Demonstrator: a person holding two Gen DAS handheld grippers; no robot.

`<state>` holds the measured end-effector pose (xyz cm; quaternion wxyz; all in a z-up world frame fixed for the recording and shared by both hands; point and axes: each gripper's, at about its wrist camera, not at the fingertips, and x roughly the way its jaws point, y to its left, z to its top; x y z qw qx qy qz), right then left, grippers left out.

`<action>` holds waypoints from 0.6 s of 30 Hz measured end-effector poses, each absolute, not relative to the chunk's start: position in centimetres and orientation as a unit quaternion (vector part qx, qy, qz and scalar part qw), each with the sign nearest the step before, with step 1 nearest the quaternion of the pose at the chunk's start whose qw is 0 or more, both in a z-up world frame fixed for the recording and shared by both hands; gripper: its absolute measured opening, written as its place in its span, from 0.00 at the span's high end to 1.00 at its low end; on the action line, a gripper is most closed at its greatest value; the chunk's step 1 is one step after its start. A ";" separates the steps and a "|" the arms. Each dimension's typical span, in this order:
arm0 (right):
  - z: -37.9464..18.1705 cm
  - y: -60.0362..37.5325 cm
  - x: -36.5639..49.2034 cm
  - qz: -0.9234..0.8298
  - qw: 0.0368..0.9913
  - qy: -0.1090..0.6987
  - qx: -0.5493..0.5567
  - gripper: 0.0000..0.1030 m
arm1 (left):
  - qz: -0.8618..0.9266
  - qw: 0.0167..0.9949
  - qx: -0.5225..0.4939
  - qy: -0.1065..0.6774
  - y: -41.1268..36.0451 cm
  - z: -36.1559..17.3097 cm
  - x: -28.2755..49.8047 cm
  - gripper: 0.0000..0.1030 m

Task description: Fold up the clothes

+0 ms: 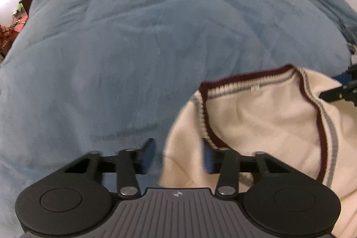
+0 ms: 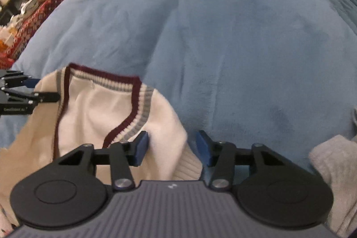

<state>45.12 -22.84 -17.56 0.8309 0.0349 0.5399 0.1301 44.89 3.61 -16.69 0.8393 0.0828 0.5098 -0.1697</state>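
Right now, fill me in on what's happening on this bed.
A person is working on a cream knitted V-neck sweater with maroon and grey trim, which lies on a fluffy blue blanket covering the bed. The left hand-held gripper straddles one shoulder edge of the sweater, and the right hand-held gripper straddles the opposite shoulder. Neither has visibly pinched the fabric yet. A grey cloth item lies to the right. No fold is made yet.

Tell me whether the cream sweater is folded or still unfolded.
Not folded. The cream sweater hangs bunched over the blue blanket, its maroon-trimmed V-neck gaping open; no neat fold shows. Its lower part is out of view.
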 end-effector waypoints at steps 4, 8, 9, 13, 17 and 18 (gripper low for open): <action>-17.2 -21.0 44.3 0.155 0.844 0.513 0.008 0.88 | -0.183 0.841 0.064 0.505 3.8 -17.6 44.5 0.88; -16.0 -19.0 43.6 0.158 0.858 0.485 -0.065 0.89 | -0.181 0.853 0.083 0.483 3.5 -17.3 43.5 0.91; -15.5 -18.7 43.4 0.158 0.860 0.478 -0.077 0.89 | -0.178 0.855 0.084 0.479 3.6 -17.0 43.5 0.91; -13.0 -19.0 43.8 0.142 0.873 0.461 -0.073 0.89 | -0.163 0.865 0.078 0.467 4.2 -15.1 43.5 0.91; -9.3 -19.6 43.9 0.132 0.888 0.436 -0.066 0.90 | -0.152 0.877 0.074 0.450 4.8 -12.1 43.7 0.91; -8.3 -19.7 44.0 0.131 0.891 0.430 -0.064 0.90 | -0.151 0.879 0.071 0.446 4.9 -11.3 43.9 0.91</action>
